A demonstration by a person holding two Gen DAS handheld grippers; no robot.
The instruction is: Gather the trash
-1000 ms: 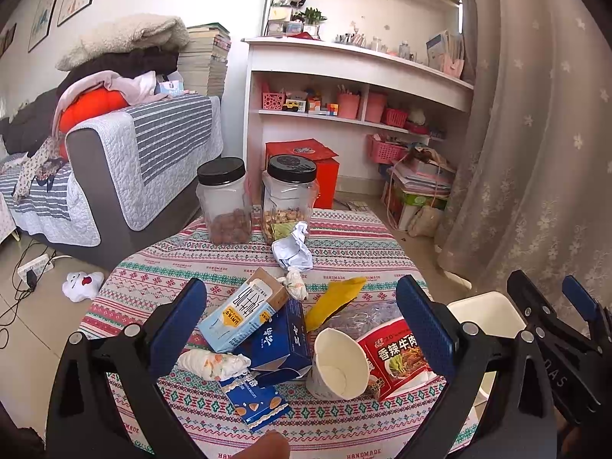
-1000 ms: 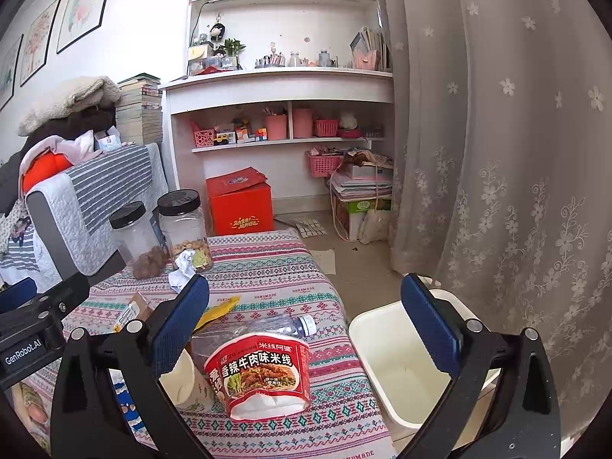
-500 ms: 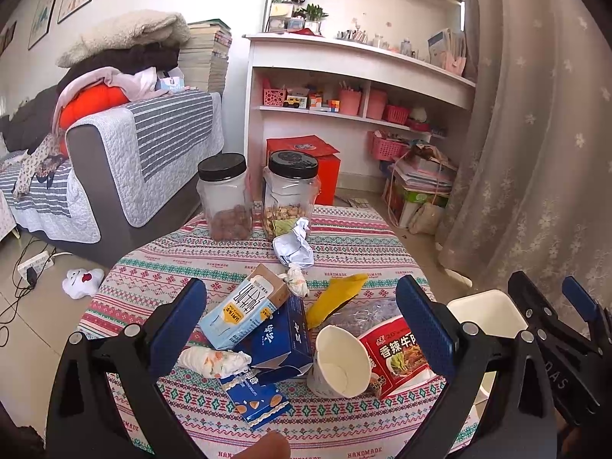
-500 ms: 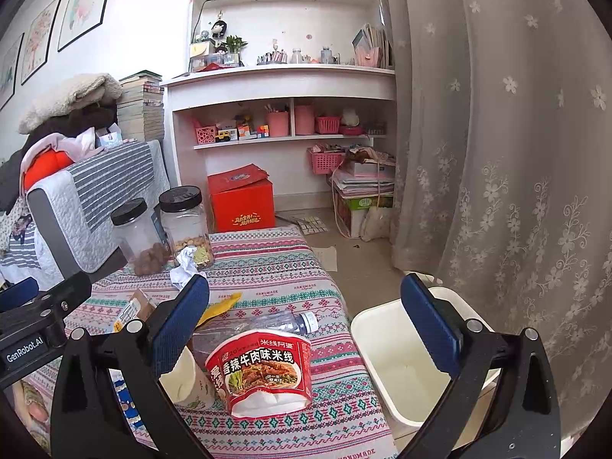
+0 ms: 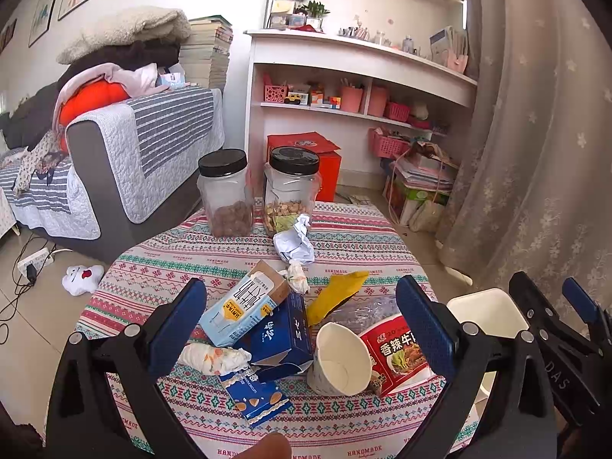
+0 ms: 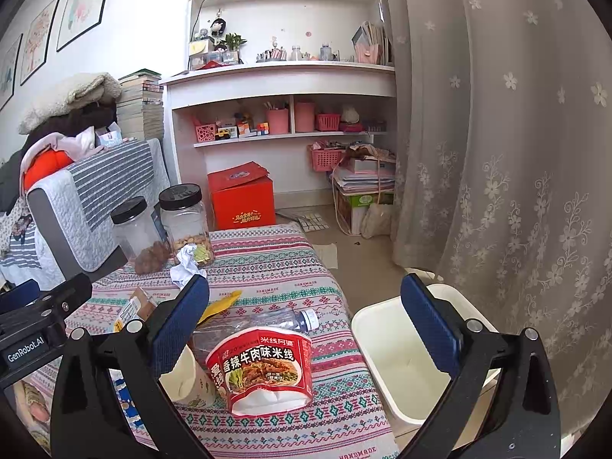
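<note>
Trash lies on a round table with a patterned cloth (image 5: pixel 160 267): a milk carton (image 5: pixel 244 304), a dark blue box (image 5: pixel 279 338), a paper cup (image 5: pixel 338 359), a red noodle bowl (image 6: pixel 264 367), a yellow wrapper (image 5: pixel 336 292), a clear plastic bottle (image 6: pixel 264 319), crumpled white paper (image 5: pixel 294 243) and a blue biscuit packet (image 5: pixel 254 397). A white bin (image 6: pixel 405 352) stands on the floor right of the table. My left gripper (image 5: pixel 302 325) is open and empty above the pile. My right gripper (image 6: pixel 306 325) is open and empty above the bowl and the bin's edge.
Two black-lidded jars (image 5: pixel 225 191) (image 5: pixel 292 187) stand at the table's far side. A sofa (image 5: pixel 114 145) is at the left, a white shelf unit (image 5: pixel 359 88) and a red box (image 6: pixel 241 195) behind, a curtain (image 6: pixel 497 134) at the right.
Both views have shifted only slightly; the table's far side sits a little lower in frame. Nothing was picked up and both grippers stay open.
</note>
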